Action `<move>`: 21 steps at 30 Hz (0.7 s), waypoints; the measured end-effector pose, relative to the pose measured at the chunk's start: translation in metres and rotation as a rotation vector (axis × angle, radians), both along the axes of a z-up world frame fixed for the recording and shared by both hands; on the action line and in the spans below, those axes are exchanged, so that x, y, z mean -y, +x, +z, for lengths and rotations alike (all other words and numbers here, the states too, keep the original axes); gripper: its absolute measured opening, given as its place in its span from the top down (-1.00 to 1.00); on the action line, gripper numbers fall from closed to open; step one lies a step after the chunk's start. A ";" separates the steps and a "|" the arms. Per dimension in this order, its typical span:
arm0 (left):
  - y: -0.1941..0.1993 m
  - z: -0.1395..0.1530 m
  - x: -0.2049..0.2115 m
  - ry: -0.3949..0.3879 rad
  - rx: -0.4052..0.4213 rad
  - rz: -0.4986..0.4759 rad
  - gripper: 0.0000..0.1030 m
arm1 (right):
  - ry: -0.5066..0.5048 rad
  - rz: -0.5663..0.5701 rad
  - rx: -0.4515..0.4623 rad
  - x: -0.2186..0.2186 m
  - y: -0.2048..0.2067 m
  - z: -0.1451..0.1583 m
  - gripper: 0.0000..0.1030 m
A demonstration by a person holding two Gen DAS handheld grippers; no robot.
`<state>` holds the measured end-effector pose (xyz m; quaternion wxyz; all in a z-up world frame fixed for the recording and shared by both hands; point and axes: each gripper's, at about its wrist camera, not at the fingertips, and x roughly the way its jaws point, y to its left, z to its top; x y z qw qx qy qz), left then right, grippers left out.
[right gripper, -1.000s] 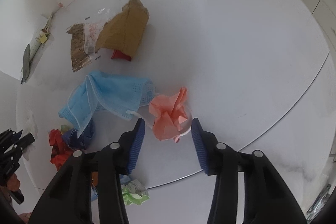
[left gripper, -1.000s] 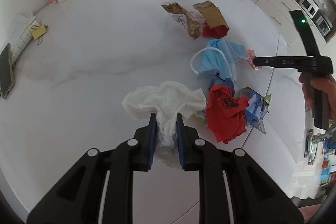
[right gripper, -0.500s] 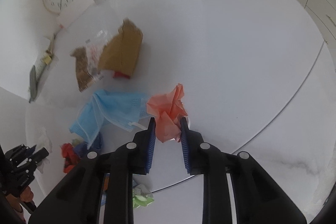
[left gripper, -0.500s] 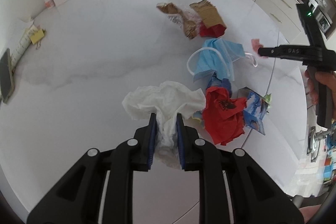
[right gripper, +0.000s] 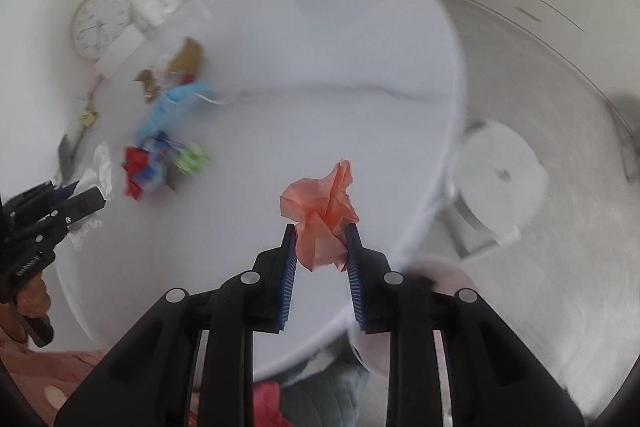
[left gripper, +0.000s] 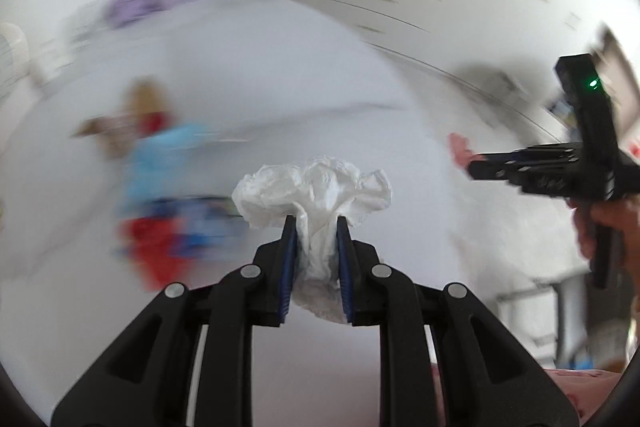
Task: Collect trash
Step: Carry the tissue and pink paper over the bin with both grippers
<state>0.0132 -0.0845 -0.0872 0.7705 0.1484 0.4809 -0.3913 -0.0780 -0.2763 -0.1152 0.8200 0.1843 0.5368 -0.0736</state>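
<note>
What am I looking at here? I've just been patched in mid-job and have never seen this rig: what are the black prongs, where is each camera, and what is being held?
There is no robot arm. A person holds a hand-operated two-finger gripper in each hand, and each carries a wide-angle camera looking forward along its fingers.

In the left camera's picture, the left gripper is shut on a crumpled white tissue. In the right camera's picture, the right gripper is shut on a crumpled pink paper.

Each camera also catches the other tool at its edge. Both pictures are blurred by motion.

On the white table more trash remains: a blue face mask, red and blue wrappers, a green scrap and a brown bag. A clock stands at the far edge.
</note>
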 end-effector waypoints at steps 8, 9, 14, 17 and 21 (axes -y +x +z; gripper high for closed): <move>-0.117 -0.048 0.152 0.060 -0.165 -0.387 0.61 | 0.012 -0.267 -0.026 0.070 -0.147 -0.019 0.50; -0.125 -0.054 0.162 0.076 -0.169 -0.402 0.61 | 0.018 -0.289 -0.024 0.076 -0.158 -0.020 0.50; -0.159 -0.077 0.209 0.148 -0.194 -0.423 0.38 | 0.023 -0.312 -0.003 0.092 -0.191 -0.027 0.49; -0.169 -0.073 0.218 0.163 -0.159 -0.408 0.03 | 0.026 -0.287 0.005 0.098 -0.199 -0.030 0.49; -0.172 -0.060 0.215 0.164 -0.105 -0.363 -0.38 | 0.038 -0.258 0.015 0.104 -0.205 -0.035 0.49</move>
